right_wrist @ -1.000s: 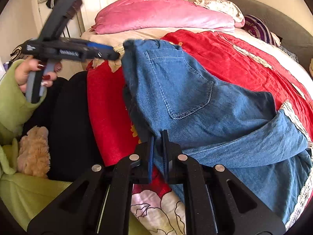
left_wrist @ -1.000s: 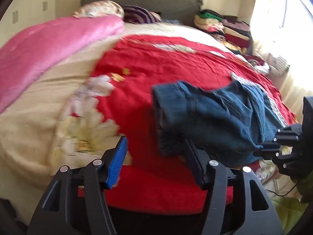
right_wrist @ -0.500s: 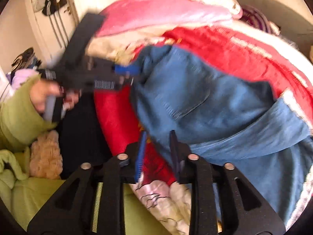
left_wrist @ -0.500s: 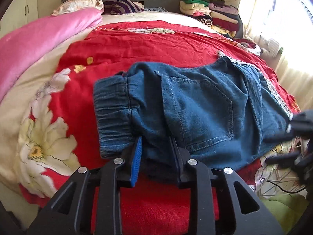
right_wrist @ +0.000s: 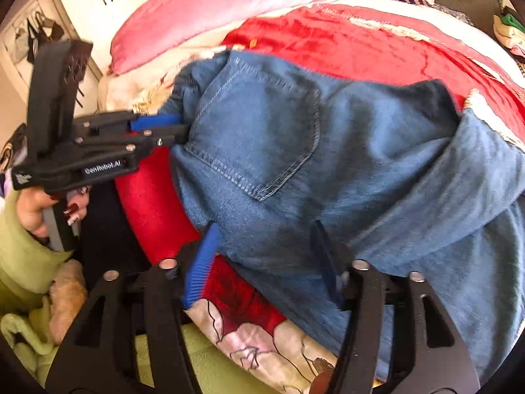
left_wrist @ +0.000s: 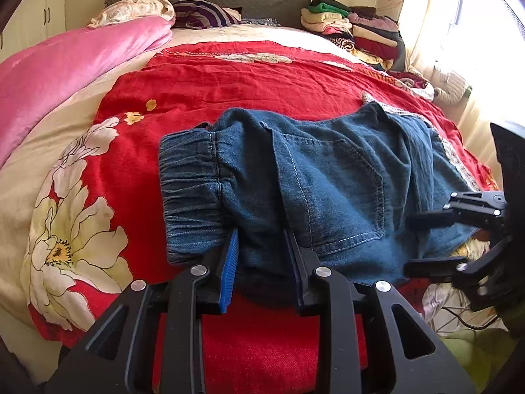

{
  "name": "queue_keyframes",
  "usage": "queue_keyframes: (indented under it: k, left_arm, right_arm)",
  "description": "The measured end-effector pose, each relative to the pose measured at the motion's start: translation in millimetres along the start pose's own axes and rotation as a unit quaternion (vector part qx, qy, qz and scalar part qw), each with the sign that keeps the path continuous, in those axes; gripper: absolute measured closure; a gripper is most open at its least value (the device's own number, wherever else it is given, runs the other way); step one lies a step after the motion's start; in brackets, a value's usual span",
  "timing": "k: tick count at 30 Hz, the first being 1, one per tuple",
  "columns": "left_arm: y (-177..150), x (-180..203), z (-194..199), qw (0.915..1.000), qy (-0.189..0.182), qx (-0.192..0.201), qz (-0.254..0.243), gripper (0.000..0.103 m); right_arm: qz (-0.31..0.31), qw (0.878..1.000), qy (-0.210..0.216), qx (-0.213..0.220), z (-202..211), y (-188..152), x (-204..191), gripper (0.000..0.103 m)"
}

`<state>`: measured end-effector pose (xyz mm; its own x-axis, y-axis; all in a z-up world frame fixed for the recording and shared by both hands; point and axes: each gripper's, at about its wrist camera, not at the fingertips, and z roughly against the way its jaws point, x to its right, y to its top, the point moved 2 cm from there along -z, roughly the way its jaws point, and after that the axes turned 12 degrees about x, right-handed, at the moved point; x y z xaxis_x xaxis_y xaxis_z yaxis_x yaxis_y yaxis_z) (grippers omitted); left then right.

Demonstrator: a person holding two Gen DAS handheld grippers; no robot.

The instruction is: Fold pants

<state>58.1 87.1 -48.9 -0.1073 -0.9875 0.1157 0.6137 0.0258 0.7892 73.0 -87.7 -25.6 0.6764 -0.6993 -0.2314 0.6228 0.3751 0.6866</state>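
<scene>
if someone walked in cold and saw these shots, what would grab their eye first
The blue denim pants lie bunched in the middle of the bright red flowered bedspread, back pocket up and elastic waistband to the left. The left tool has the pants' near edge between its fingers, while the right tool stands wide open around the near edge further right. A pink velvet quilt runs along the bed's left side.

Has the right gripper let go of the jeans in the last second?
Yes. The right gripper, clamped on the jeans edge a second ago, now stands wide open with denim lying loose between its fingers.
</scene>
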Motion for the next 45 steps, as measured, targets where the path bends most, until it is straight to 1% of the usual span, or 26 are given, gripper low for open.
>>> queue_keyframes:
  k: [4, 6, 7, 9, 10, 13, 15, 19, 21, 22, 24, 27, 31, 34, 37, 39, 41, 42, 44, 45]
  left_arm:
    - [4.7, 2.2, 13.6, 0.9999, -0.002, 0.013, 0.003, 0.075]
    - [8.7, 4.7, 22.0, 0.9997, -0.001, 0.023, 0.003, 0.072]
    - [11.3, 6.2, 27.0, 0.9996, -0.001, 0.028, 0.003, 0.069]
    - [15.9, 8.3, 34.9, 0.9992, 0.006, 0.038, -0.003, 0.054]
    - [18.1, 8.8, 38.4, 0.9990, 0.007, 0.043, -0.004, 0.051]
    - [27.5, 10.7, 49.9, 0.9983, 0.003, 0.058, -0.001, 0.047]
    - [33.5, 13.0, 55.7, 0.9977, 0.004, 0.068, -0.001, 0.038]
    - [44.0, 22.9, 61.7, 0.9969, -0.002, 0.078, -0.006, 0.031]
    - [48.8, 29.3, 63.0, 0.9967, -0.008, 0.080, -0.011, 0.022]
    - [51.4, 32.2, 63.5, 0.9965, -0.007, 0.082, -0.015, 0.020]
    - [58.0, 39.2, 64.1, 0.9960, -0.011, 0.086, -0.020, 0.020]
    - [67.3, 52.1, 58.7, 0.9957, -0.032, 0.083, -0.023, 0.020]
    - [73.5, 79.7, 44.7, 0.9944, -0.067, 0.070, -0.041, 0.020]
    - [71.6, 100.9, 24.9, 0.9933, -0.093, 0.045, -0.053, 0.020]
    - [64.1, 119.7, 1.0, 0.9910, -0.121, 0.011, -0.057, 0.020]
    - [58.0, 129.9, -15.7, 0.9890, -0.136, -0.010, -0.057, 0.028]
    - [49.2, 139.6, -31.4, 0.9864, -0.152, -0.036, -0.051, 0.035]
    - [45.5, 143.2, -37.9, 0.9852, -0.159, -0.045, -0.046, 0.035]
    - [37.2, 151.1, -51.4, 0.9827, -0.168, -0.065, -0.044, 0.036]
    - [33.5, 154.9, -57.3, 0.9819, -0.169, -0.072, -0.046, 0.039]
  right_arm:
    - [-0.008, 1.000, -0.015, 0.026, 22.2, 9.6, 9.7, 0.040]
    - [-0.013, 0.999, -0.026, 0.043, 34.7, 14.1, 17.0, 0.033]
    - [-0.014, 0.998, -0.031, 0.050, 40.5, 14.9, 19.2, 0.032]
    - [-0.017, 0.997, -0.044, 0.067, 54.4, 16.9, 26.0, 0.027]
    - [-0.018, 0.996, -0.052, 0.076, 62.6, 18.8, 30.2, 0.026]
    - [-0.022, 0.992, -0.077, 0.101, 82.0, 23.4, 44.9, 0.023]
    - [-0.029, 0.989, -0.091, 0.114, 91.5, 27.1, 55.0, 0.021]
    - [-0.043, 0.983, -0.119, 0.136, 109.0, 34.9, 76.1, 0.018]
    - [-0.050, 0.979, -0.131, 0.144, 114.1, 40.4, 86.9, 0.016]
    - [-0.052, 0.977, -0.141, 0.149, 117.4, 43.4, 93.1, 0.016]
    - [-0.053, 0.975, -0.154, 0.153, 121.8, 48.1, 102.1, 0.014]
    - [-0.054, 0.971, -0.175, 0.154, 121.5, 59.4, 118.4, 0.013]
    - [-0.064, 0.969, -0.190, 0.145, 114.6, 75.2, 141.7, 0.013]
    - [-0.070, 0.969, -0.195, 0.134, 102.4, 88.7, 156.1, 0.013]
    - [-0.066, 0.972, -0.192, 0.120, 85.0, 99.0, 168.0, 0.012]
    - [-0.066, 0.973, -0.198, 0.104, 69.4, 104.1, 177.6, 0.012]
    - [-0.070, 0.972, -0.211, 0.077, 49.8, 107.8, 191.3, 0.012]
    - [-0.070, 0.971, -0.220, 0.065, 39.8, 110.0, 197.1, 0.012]
    - [-0.069, 0.972, -0.221, 0.049, 21.5, 114.8, 204.8, 0.012]
    - [-0.071, 0.972, -0.220, 0.045, 15.1, 116.4, 207.6, 0.012]
